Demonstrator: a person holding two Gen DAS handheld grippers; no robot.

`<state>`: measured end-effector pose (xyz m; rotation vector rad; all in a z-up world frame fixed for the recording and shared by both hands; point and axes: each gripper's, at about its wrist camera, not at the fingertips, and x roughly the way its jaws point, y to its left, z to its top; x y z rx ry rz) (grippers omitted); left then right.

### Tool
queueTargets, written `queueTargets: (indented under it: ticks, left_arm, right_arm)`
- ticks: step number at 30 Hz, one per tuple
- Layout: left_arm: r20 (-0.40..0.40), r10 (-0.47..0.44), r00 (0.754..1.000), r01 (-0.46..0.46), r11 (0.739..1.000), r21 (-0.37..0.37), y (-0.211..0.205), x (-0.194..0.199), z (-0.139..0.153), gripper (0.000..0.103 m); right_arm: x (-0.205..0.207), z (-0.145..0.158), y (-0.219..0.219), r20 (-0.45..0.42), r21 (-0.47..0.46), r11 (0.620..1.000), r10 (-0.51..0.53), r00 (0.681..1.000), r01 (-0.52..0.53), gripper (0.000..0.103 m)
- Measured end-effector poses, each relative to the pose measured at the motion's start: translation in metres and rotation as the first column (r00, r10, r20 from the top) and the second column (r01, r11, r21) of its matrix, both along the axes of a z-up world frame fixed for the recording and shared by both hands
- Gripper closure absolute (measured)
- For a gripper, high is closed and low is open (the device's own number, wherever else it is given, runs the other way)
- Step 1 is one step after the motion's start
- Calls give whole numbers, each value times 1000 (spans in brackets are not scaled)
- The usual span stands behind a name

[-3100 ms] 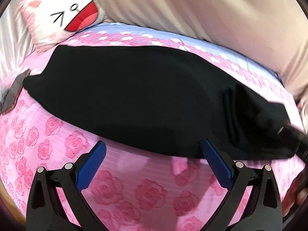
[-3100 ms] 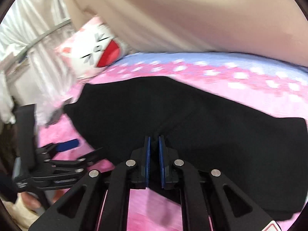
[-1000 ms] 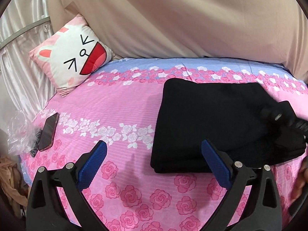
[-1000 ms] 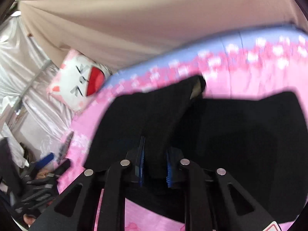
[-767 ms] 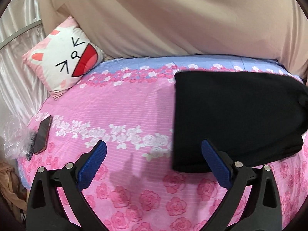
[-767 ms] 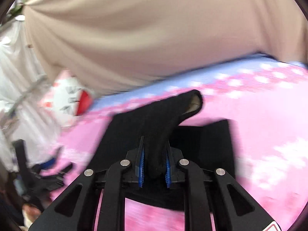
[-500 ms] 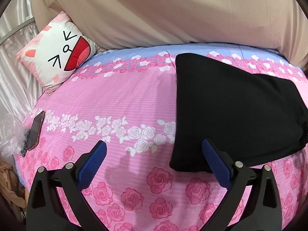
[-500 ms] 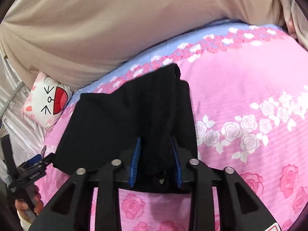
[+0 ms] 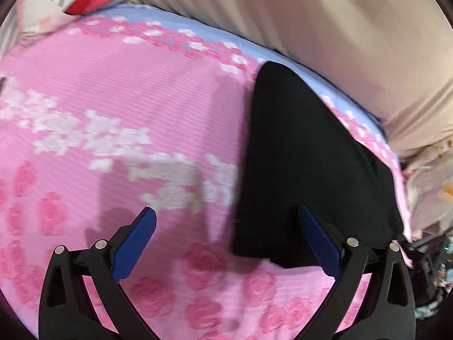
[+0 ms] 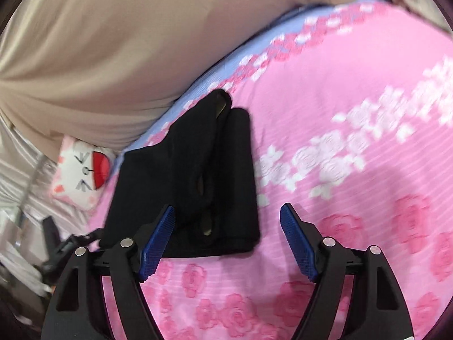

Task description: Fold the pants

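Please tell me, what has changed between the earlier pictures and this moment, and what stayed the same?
The right gripper, shut on a fold of the black pants until half a second ago, has opened and let go. The pants, spread wide three seconds ago, now lie as a folded stack on the pink floral bedsheet. The left gripper stayed open and empty throughout. The cat-face pillow is still at the head of the bed.
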<state>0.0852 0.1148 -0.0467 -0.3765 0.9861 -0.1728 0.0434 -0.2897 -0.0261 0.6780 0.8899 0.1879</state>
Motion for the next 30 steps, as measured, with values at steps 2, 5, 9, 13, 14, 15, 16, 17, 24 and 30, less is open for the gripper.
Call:
queueTargets:
  ticks: [2,5,9,13,14,15,16,17,24,30]
  left_arm:
    - [-9,-57,998,56,996,-69,-10,7,-4,5]
    - [-32,-116,993,110,984,-139,-28,22,-16,7]
    - [12,-143,990,144,987,-66,-48,21,-3,68]
    - [60,-183,981,187,981,-51,-43,-4,24,78]
    - [54,-218,975,221,973,-62,-40,-19,31,78]
    - [48,-237,970,240,969,-67,-38,-28,32,78]
    - [37,-261,965,263,962,-67,-36,-41,32,78]
    - [21,-289,957,289,956,-55,-37,-56,29,78]
    - [12,-230,973,226,963,144,-41,-92,18,57]
    - [257,-149,955,87,967,237,-62,-65,81,15]
  right_arm:
    - [6,-8,5,-10,63,998,23,1000,-22,28]
    - [14,-8,19,3,21,999,33,999,-33,37]
    - [15,2,28,31,17,998,57,998,-58,69]
    - [-5,41,32,102,15,993,119,988,-121,70]
    - [-18,51,33,113,-2,990,139,984,-140,70]
    - [-31,56,32,112,-16,988,151,982,-151,70]
    - [-42,58,31,103,-22,988,154,983,-153,69]
    - [-59,55,28,78,-23,989,149,986,-148,66]
    - [-106,40,10,11,-139,990,-31,999,33,38]
    - [-63,114,47,193,-318,946,131,972,-64,100]
